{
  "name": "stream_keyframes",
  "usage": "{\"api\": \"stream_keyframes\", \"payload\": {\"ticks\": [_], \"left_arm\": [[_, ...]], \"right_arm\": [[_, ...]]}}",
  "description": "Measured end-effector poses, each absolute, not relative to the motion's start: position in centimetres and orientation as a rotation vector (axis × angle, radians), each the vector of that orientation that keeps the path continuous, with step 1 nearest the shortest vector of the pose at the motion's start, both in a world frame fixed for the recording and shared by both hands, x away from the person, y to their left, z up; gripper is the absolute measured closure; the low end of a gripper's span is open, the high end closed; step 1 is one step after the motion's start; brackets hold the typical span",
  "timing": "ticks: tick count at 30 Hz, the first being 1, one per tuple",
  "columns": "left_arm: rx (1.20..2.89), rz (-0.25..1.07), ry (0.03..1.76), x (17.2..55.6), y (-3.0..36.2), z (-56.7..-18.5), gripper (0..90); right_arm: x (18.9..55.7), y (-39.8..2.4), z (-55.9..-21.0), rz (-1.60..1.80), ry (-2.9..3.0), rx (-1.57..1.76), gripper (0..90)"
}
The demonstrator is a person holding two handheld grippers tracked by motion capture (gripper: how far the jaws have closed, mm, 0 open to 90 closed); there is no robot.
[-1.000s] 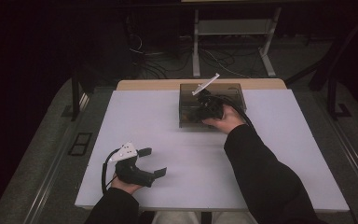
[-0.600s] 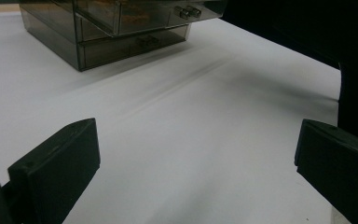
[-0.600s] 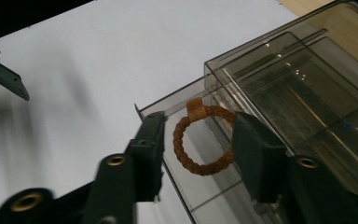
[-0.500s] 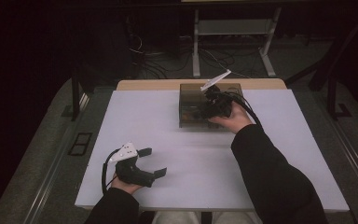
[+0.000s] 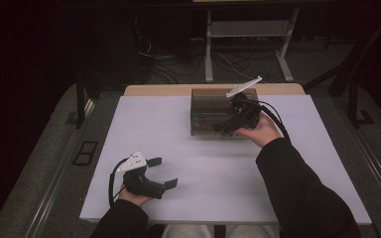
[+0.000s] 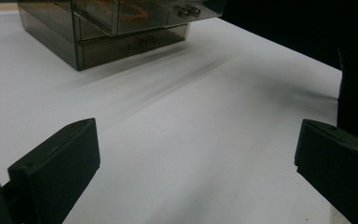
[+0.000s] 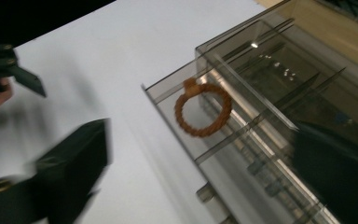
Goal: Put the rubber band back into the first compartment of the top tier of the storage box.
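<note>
A smoked clear drawer box [image 5: 213,106] stands at the back middle of the white table [image 5: 203,168]. In the right gripper view its top drawer [image 7: 168,91] is pulled out, and an orange braided ring [image 7: 203,109] lies in it. My right gripper [image 5: 227,119] hovers at the box's front right corner. Its jaws have just been opening and now stand wide over the drawer [image 7: 205,177] with nothing between them. My left gripper [image 5: 162,172] rests open near the table's front left, empty, and looks toward the box [image 6: 121,32].
A light wooden edge [image 5: 168,90] shows behind the white sheet. Beyond the table stand a metal frame [image 5: 248,29] and loose cables on the dark floor. A dark sleeve [image 5: 297,188] crosses the table's front right.
The right hand has moved right and up from the box's front, and its jaws have gone from nearly shut to wide open. The left gripper has stayed put.
</note>
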State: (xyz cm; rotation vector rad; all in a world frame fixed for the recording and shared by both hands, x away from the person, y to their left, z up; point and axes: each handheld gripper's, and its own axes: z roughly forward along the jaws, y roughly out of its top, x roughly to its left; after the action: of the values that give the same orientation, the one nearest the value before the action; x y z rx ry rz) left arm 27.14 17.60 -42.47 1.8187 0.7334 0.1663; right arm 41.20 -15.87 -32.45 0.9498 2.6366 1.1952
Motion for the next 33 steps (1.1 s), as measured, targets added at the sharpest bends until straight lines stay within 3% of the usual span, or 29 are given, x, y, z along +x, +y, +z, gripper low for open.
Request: {"api": "stream_keyframes", "payload": {"ticks": [33], "left_arm": [[1.82, 0.165, 0.738, 27.1, 17.5, -42.5, 0.0]], "right_arm": [[34.1, -21.0, -33.9, 1.212, 2.577, 0.959, 0.1]]}}
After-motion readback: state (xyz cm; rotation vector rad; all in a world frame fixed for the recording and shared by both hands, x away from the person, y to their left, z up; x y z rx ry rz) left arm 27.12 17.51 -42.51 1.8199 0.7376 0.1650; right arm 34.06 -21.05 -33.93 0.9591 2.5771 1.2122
